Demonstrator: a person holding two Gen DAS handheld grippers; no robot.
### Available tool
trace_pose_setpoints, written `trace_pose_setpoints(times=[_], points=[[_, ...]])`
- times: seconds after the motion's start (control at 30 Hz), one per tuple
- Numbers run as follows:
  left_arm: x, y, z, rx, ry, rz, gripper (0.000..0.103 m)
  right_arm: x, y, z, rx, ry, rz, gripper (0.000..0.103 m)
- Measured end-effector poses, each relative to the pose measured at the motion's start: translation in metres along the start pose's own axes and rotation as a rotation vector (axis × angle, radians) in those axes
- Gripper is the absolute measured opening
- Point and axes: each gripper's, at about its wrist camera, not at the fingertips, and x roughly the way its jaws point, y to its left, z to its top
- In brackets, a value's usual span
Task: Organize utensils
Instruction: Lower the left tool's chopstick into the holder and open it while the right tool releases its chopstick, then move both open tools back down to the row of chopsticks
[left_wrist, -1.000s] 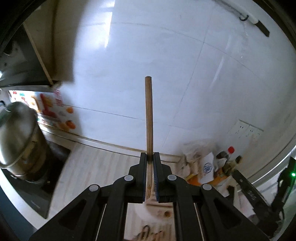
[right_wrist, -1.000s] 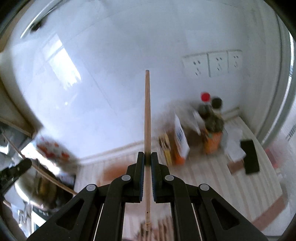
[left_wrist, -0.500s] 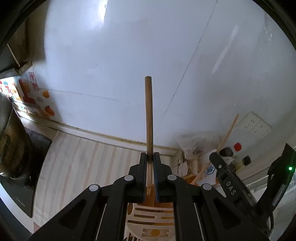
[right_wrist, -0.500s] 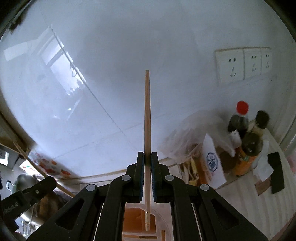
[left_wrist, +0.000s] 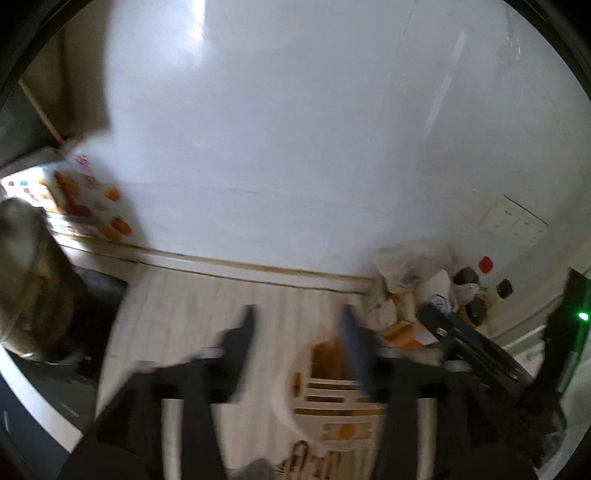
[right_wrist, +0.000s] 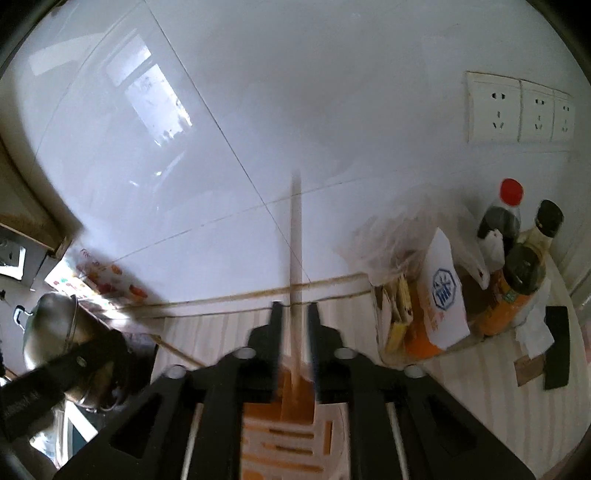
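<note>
My left gripper (left_wrist: 299, 325) is blurred and its jaws are opening wide, with nothing between them; the wooden-handled utensil it held is out of sight. Just below it stands a cream slotted utensil holder (left_wrist: 332, 417) with an orange inside. My right gripper (right_wrist: 294, 317) is over the same holder (right_wrist: 288, 439), and its jaws are opening. A thin wooden chopstick (right_wrist: 295, 236) stands upright and blurred in the gap, its lower end down in the holder, and the pads do not press on it. Each gripper shows at the edge of the other's view.
A steel pot (right_wrist: 51, 325) sits on a dark hob at the left. At the right stand sauce bottles (right_wrist: 509, 221), a white and orange carton (right_wrist: 439, 295) and a plastic bag. The white tiled wall with its sockets (right_wrist: 517, 107) is close behind. A black object (right_wrist: 557, 347) lies on the counter.
Both grippers were shut on upright wooden sticks and have sunk toward the holder. Now the left jaws stand apart and empty, the right jaws have parted, and the chopstick sits lower.
</note>
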Motion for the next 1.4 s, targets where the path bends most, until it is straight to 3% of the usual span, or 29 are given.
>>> trace_pose_setpoints(times=[0.07,0.1,0.17,0.23,0.33,0.43,0.5,0.53,0.73,0.93,1.3,1.4], points=[[-0.013,0.011,-0.002,-0.016,-0.044,0.020,0.070,-0.011,-0.004,-0.003,0.016,-0.006,0.004,0.055],[-0.017,0.015,-0.003,-0.018,-0.053,0.037,0.072,-0.020,-0.004,-0.005,0.021,-0.016,0.002,0.056],[-0.024,0.024,-0.008,-0.023,-0.069,0.068,0.090,-0.032,-0.005,-0.008,0.026,-0.023,-0.007,0.059],[-0.027,0.032,-0.014,-0.029,-0.078,0.087,0.102,-0.045,-0.005,-0.012,0.032,-0.031,-0.013,0.063],[-0.028,0.041,-0.030,-0.017,-0.070,0.129,0.103,-0.062,-0.007,-0.018,0.037,-0.050,-0.033,0.071],[-0.024,0.046,-0.046,-0.006,-0.047,0.146,0.103,-0.082,-0.012,-0.028,0.066,-0.080,-0.041,0.084],[-0.020,0.049,-0.059,0.004,-0.032,0.157,0.103,-0.092,-0.014,-0.036,0.071,-0.098,-0.061,0.100],[-0.016,0.050,-0.068,0.012,-0.016,0.164,0.103,-0.095,-0.014,-0.039,0.071,-0.105,-0.074,0.101],[0.002,0.052,-0.110,0.047,0.063,0.181,0.103,-0.108,-0.022,-0.072,0.051,-0.105,-0.171,0.101],[0.034,0.053,-0.161,0.103,0.159,0.218,0.103,-0.093,-0.048,-0.118,0.080,0.005,-0.227,0.101],[0.101,0.029,-0.250,0.226,0.383,0.192,0.102,-0.044,-0.086,-0.200,0.101,0.225,-0.320,0.101],[0.123,0.023,-0.271,0.239,0.461,0.152,0.084,-0.031,-0.097,-0.221,0.108,0.285,-0.333,0.094]])
